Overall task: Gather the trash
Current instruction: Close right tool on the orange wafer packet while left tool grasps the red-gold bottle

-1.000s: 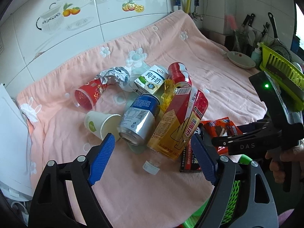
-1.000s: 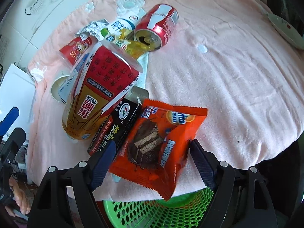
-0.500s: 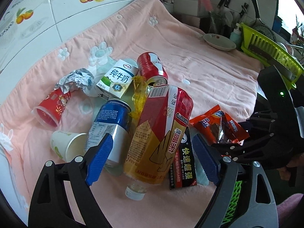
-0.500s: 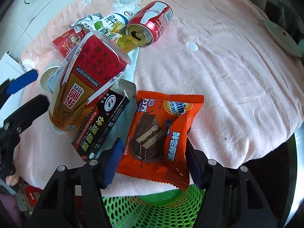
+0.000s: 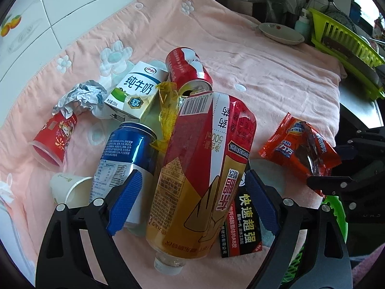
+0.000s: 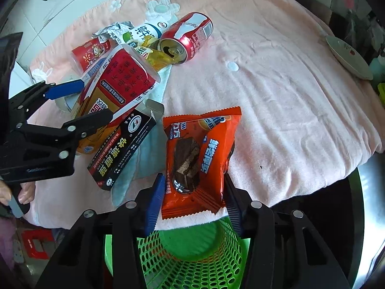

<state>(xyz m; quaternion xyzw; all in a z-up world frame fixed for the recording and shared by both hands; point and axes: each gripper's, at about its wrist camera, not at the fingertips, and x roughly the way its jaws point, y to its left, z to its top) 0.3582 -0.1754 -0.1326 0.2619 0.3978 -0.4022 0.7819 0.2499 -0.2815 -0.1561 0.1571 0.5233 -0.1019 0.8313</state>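
Observation:
My right gripper (image 6: 192, 200) is shut on an orange snack wrapper (image 6: 199, 154), holding it at the table's front edge just above a green mesh basket (image 6: 192, 260); the wrapper also shows in the left wrist view (image 5: 300, 149). My left gripper (image 5: 190, 204) is open, its blue fingers on either side of a red-and-gold drink bottle (image 5: 204, 168) lying on the pink cloth (image 5: 264, 72). Beside the bottle lie a black box (image 5: 243, 224), a blue can (image 5: 127, 154), a red can (image 5: 187, 69), a milk carton (image 5: 137, 91) and a yellow wrapper (image 5: 168, 106).
A red paper cup (image 5: 50, 142), a white paper cup (image 5: 69, 190) and crumpled foil (image 5: 79, 96) lie at the left. A plate (image 5: 279, 32) and a yellow-green dish rack (image 5: 344, 48) stand at the far right. A tiled wall (image 5: 60, 7) backs the table.
My right gripper closed on the orange wrapper and lifted it toward the basket. My left gripper moved forward so its open fingers now straddle the red-and-gold bottle.

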